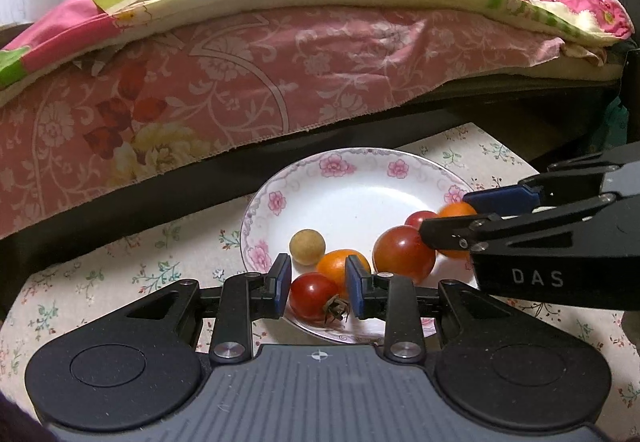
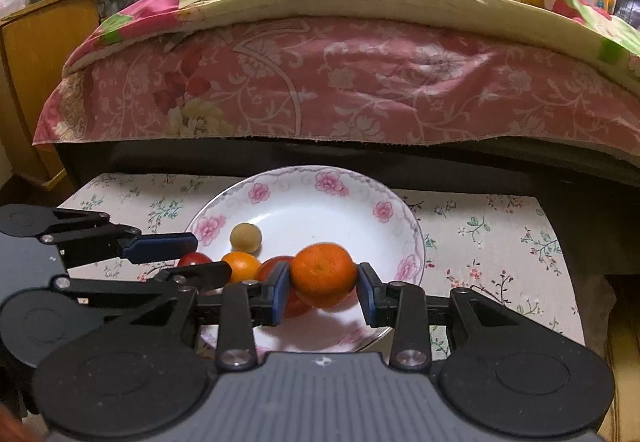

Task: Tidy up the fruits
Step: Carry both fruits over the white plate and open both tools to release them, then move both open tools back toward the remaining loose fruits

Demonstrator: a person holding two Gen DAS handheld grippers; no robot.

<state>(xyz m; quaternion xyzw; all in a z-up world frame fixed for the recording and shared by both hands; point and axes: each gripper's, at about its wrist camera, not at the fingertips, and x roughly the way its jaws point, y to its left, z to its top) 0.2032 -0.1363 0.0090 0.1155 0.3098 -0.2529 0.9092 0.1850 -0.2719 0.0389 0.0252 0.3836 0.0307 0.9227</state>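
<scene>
The left tool [image 1: 318,284] stood slightly parted around a small red tomato [image 1: 313,296] over the plate [image 1: 352,178], its grip unclear. The right tool [image 2: 323,292] clamped an orange [image 2: 323,274] above the plate. Released carelessly, either fruit might roll off onto the surface [image 2: 500,242].

Fruits [image 1: 404,252] in plate [image 1: 352,170] on table [image 1: 100,274], bed [image 1: 240,82] behind.
</scene>
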